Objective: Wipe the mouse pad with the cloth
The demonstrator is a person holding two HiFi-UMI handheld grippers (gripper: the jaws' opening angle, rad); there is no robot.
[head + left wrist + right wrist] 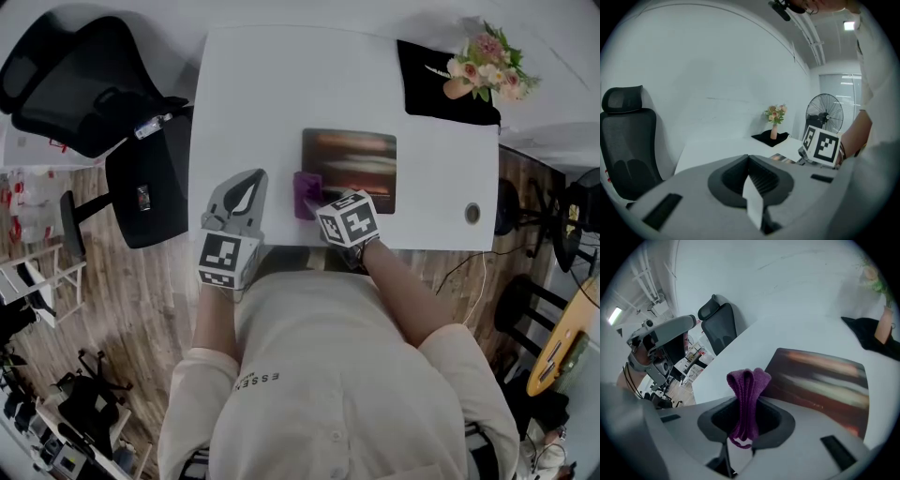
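Note:
A dark mouse pad with an orange-brown print lies in the middle of the white table. My right gripper is shut on a folded purple cloth, held at the pad's near left corner. In the right gripper view the cloth sticks up out of the jaws of that gripper, with the pad just beyond to the right. My left gripper hovers over bare table left of the cloth. In its own view the left gripper is shut with nothing in it.
A vase of flowers stands on a black mat at the table's far right corner. A cable hole sits near the front right edge. A black office chair stands left of the table. A fan is behind.

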